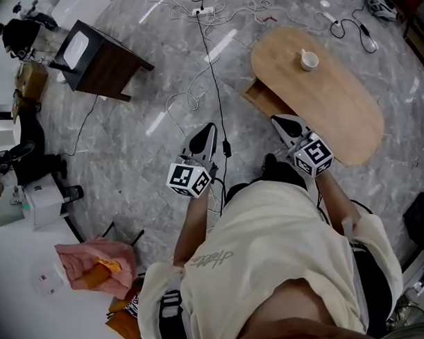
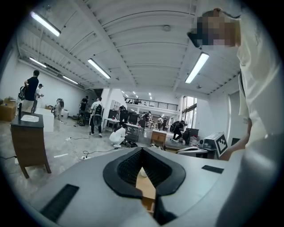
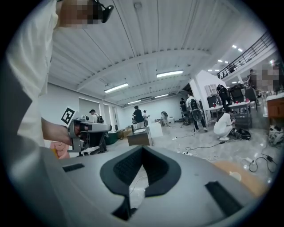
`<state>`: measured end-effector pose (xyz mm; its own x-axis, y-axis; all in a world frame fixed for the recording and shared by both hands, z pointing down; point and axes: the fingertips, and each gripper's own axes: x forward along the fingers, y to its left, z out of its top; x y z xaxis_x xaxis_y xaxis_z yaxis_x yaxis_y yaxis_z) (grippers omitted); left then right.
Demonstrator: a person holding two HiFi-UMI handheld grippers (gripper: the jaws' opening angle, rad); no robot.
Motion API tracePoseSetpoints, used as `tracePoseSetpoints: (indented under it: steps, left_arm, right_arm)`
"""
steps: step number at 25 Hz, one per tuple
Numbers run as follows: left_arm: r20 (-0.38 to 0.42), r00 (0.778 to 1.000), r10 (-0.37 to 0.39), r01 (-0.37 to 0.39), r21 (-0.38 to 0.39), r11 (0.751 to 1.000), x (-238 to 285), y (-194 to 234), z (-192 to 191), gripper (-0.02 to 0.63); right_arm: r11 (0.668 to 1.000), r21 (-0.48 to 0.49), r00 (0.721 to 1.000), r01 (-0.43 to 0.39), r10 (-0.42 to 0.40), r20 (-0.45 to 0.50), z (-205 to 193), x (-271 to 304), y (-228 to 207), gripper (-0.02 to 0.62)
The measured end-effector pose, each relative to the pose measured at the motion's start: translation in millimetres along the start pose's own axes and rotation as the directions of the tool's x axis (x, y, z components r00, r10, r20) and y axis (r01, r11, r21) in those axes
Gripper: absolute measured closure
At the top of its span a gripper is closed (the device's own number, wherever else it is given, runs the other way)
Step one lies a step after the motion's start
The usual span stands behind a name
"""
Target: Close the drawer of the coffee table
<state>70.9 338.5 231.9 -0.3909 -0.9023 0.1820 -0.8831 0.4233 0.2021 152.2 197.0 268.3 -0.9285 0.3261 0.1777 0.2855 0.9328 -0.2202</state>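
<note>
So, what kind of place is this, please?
Probably a large workshop or lab hall, not a home: cables and a power strip lie across the floor, and people gather at workbenches under long ceiling lights.

- The left gripper points forward, its jaws together at the tips, holding nothing.
- The right gripper is held beside it, apart from it, jaws likewise together and empty.
- The left forearm and right forearm stretch forward.
</note>
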Motion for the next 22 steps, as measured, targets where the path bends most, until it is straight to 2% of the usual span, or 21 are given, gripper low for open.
tracePoseSetpoints:
  steps: [4,9,12,17,22]
  left_arm:
    - [-0.009,0.999,0.036,-0.037,-0.016,0.999,5,18,-2,0.601]
    - [-0.007,0.999,0.039,-0.039,-0.015,0.999,17,34,-5,0.601]
    - [-0.01,1.0,0.017,-0.017,-0.014,1.0,18,53,-2,0.601]
    - [-0.009,0.999,-0.041,0.041,-0.051,0.998,24,111,4,0.601]
    - [-0.016,0.994,-0.111,0.111,0.007,0.994,28,167,24,0.601]
  right_arm:
    - [1.0,-0.021,1.0,-0.02,0.02,0.001,8,21,-12,0.6]
    - [0.999,0.016,0.999,0.035,-0.034,-0.03,-4,43,-33,0.6]
    - [0.998,0.028,0.998,0.051,-0.05,-0.04,-1,63,-30,0.6]
    - [0.995,0.002,0.995,0.095,-0.095,-0.031,18,120,-23,0.6]
    - [0.99,-0.003,0.989,0.144,-0.144,-0.02,37,170,2,0.6]
